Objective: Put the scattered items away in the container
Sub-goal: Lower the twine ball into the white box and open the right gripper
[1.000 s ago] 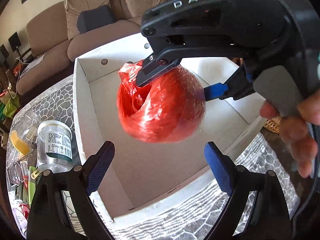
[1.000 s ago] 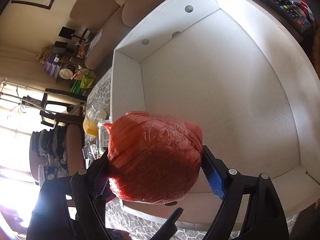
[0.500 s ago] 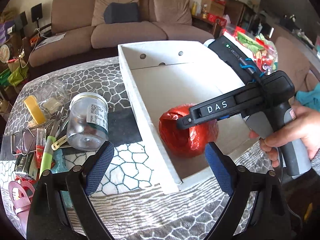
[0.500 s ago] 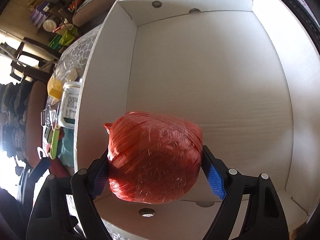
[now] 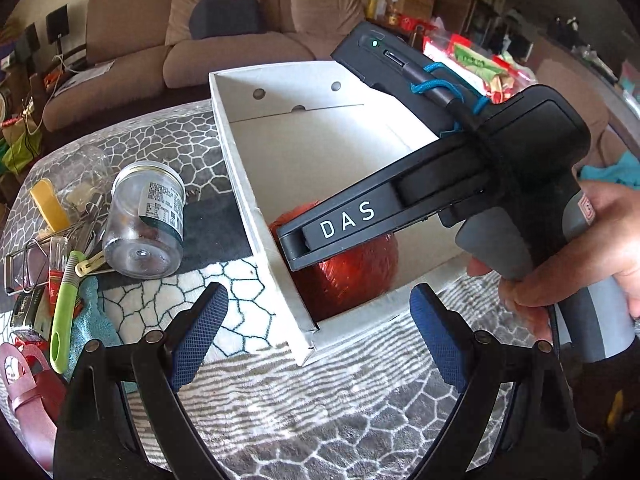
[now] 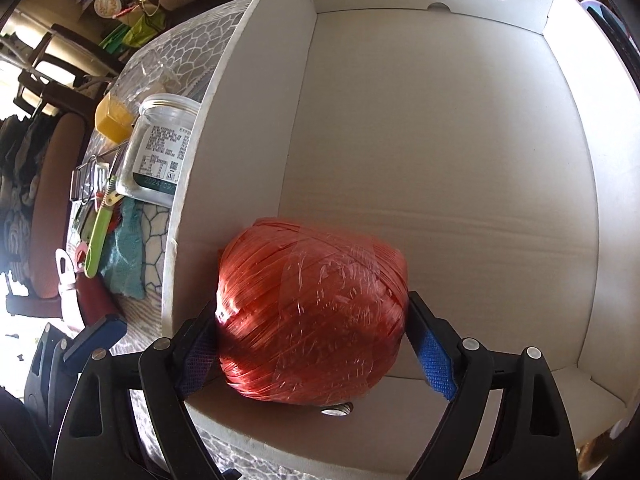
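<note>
One red twine ball [image 6: 312, 316], one white box [image 5: 240, 184], one glass jar [image 5: 146, 224] lying outside it. The table wears a crackle-pattern cloth [image 5: 168, 140]; brown sofa [image 5: 224, 28] behind. Your right gripper [image 6: 316, 354] is opening, the ball between its pads in the box's near-left corner. Your left gripper [image 5: 316, 336] hangs wide, empty.

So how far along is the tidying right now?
Barely started. The red twine ball sits in the white box's near corner, between the right gripper's opening jaws. The left gripper is empty. The jar, green tool and remaining clutter wait outside.
</note>
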Tool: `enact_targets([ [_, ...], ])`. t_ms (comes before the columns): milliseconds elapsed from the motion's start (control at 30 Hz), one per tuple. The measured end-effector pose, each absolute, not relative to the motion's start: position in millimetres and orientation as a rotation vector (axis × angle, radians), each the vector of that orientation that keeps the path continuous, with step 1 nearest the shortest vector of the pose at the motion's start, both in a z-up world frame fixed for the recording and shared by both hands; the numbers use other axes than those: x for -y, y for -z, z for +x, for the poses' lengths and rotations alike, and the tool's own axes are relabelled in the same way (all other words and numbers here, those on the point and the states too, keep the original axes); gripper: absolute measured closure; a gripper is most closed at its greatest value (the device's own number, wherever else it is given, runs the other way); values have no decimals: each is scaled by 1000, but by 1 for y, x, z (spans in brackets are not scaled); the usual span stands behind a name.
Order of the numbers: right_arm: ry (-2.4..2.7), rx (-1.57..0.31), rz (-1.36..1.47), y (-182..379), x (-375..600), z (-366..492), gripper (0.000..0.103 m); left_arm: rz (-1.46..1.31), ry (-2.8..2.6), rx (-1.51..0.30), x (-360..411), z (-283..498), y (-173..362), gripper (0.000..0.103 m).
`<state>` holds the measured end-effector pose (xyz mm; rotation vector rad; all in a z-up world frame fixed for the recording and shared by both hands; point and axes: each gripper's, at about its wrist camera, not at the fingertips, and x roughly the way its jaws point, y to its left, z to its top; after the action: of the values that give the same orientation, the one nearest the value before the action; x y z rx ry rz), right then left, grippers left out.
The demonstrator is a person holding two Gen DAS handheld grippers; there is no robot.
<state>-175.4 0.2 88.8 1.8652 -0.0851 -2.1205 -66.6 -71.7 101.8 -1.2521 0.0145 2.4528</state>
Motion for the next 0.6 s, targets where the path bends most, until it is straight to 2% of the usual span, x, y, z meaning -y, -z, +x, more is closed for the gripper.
enact_targets([
  [267,2128,140,1817,-108,-3,-166,12,-1254,-2461,-20,69,-64,-106,11],
  [600,2158,310,1735,-128,-35,-157,12,-1243,-2444,-38,49,-61,-112,11],
])
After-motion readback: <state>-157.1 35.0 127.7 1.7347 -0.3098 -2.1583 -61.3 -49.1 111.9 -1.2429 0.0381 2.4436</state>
